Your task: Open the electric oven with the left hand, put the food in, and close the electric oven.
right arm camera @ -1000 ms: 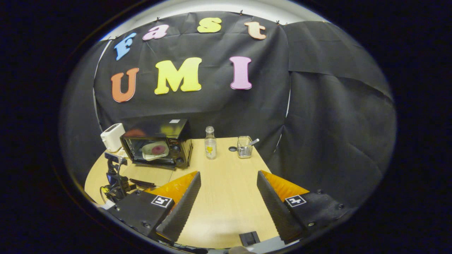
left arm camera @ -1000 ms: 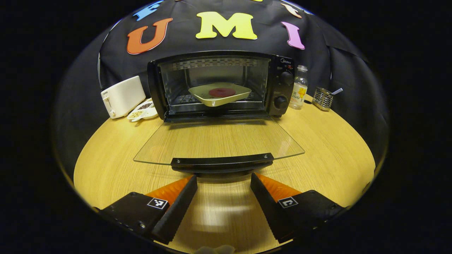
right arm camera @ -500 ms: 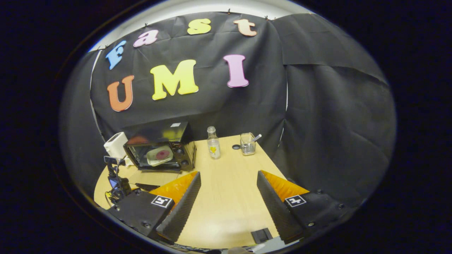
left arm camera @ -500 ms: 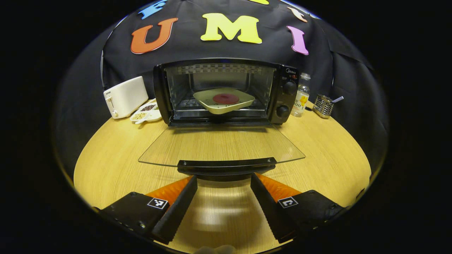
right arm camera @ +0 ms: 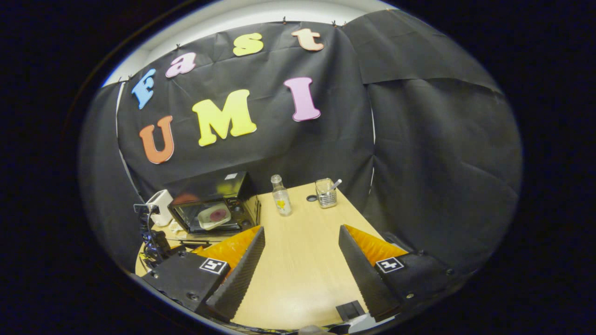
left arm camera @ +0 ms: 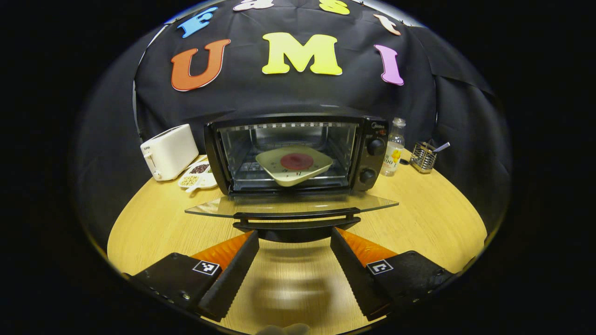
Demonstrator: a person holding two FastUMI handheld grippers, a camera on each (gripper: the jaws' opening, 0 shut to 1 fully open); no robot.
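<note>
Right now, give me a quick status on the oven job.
Left tool open, under the door handle. Right tool open, empty. Plate with food inside oven, glass door down. Nothing blocking.

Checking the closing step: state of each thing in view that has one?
oven door: open, near level
door handle: ungripped, ahead of the fingertips
plate with food: inside the oven, on the rack
left gripper: open, empty
right gripper: open, empty, over the table
bottle: upright, right of the oven
toaster: upright, left of the oven
</note>
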